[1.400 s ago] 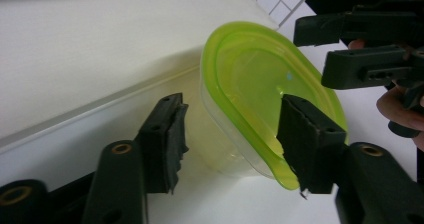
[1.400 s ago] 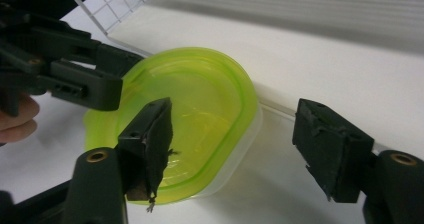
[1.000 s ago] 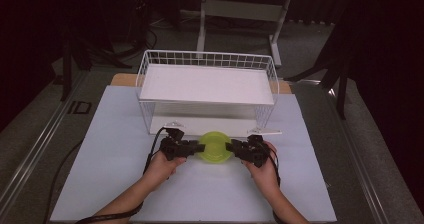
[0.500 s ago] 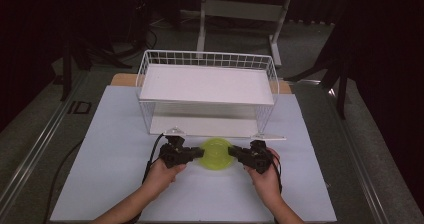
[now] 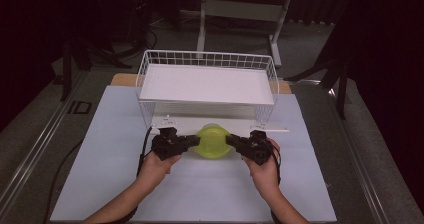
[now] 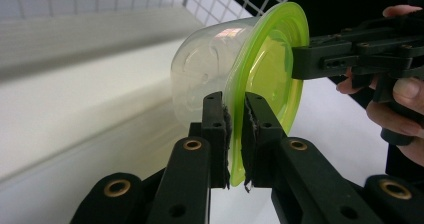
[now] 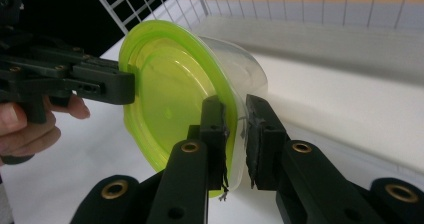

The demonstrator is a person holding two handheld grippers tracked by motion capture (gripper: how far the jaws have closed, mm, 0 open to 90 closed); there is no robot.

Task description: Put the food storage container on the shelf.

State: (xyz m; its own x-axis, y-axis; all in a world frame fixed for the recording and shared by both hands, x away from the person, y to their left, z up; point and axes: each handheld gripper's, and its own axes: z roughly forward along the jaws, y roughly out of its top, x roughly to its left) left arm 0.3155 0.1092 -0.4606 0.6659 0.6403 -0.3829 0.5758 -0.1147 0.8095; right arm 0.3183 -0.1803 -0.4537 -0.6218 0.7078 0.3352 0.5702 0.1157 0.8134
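Observation:
A clear plastic tub with a lime-green lid [image 5: 213,141] is held between my two grippers just in front of the white wire rack [image 5: 207,59]. My left gripper [image 5: 192,142] is shut on the lid's left rim, seen close up in the left gripper view [image 6: 235,134]. At the opposite side, my right gripper [image 5: 232,141] is shut on the right rim, and its pads [image 7: 216,129] pinch the edge. The tub [image 6: 210,69] points its clear body at the rack, and the lid [image 7: 170,84] faces back toward me. Each gripper view shows the other gripper on the far rim [image 6: 300,61] [image 7: 127,86].
The rack has a flat white top shelf [image 5: 207,84] and an open space below it, with a white base strip [image 5: 170,120] behind the tub. A pale mat [image 5: 100,174] covers the table. Cables [image 5: 145,149] trail from the grippers. Dark stands and a bench lie beyond the table.
Both grippers and the tub dipped slightly toward me half a second ago, then moved back toward the rack. Both grips held throughout.

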